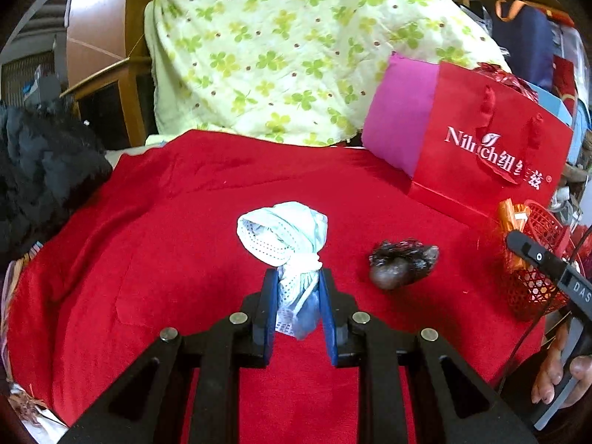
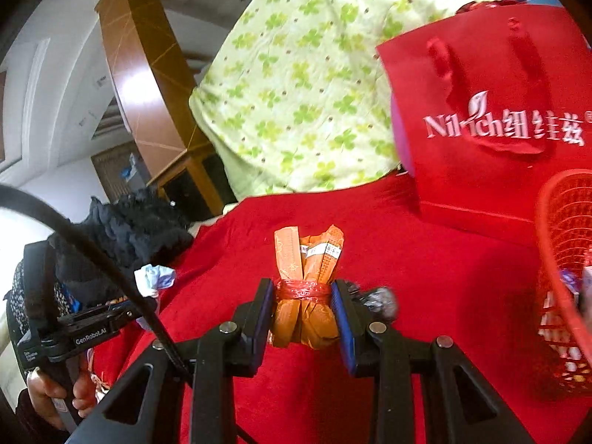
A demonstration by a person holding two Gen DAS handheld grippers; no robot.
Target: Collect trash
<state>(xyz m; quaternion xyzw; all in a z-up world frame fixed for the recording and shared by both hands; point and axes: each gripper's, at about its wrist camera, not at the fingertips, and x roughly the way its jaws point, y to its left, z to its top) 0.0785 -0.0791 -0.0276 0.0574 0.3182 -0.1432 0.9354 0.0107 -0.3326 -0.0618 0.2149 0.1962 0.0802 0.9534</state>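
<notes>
Left gripper (image 1: 296, 288): fingers (image 1: 269, 307) drawn narrow on the knotted neck of a pale green-and-white dotted tissue bundle (image 1: 285, 233). The bundle's puffed head stands clear above the blue pads, tail hanging between them; it looks lifted off the red cloth-covered counter (image 1: 166, 222).

Right gripper (image 2: 301, 303): fingers (image 2: 342, 318) pinched on an orange wrapper bundle tied with a red plastic band (image 2: 307, 270), gripped at the band. Wrapper ends fan upward.

One piece left on the counter: a dark crumpled foil-like wad (image 1: 403, 262), just right of the left gripper, toward the counter's right edge.

Red mesh plastic basket (image 2: 566, 277) stands at the counter's right edge, close beside the right gripper; some scraps are visible inside. Behind it, a red paper gift bag with white lettering (image 1: 492, 148) sits at the far right corner.

Step in hand (judgement): carry phase, both bundles held and headed for the basket.

Next move calls for: bring the right bundle over the basket's rim first, since it is nearer, then open the fingers only once past the rim. The left bundle must cross above the dark wad without dragging it. Soft bundles may snag on the mesh rim, so release from above.
</notes>
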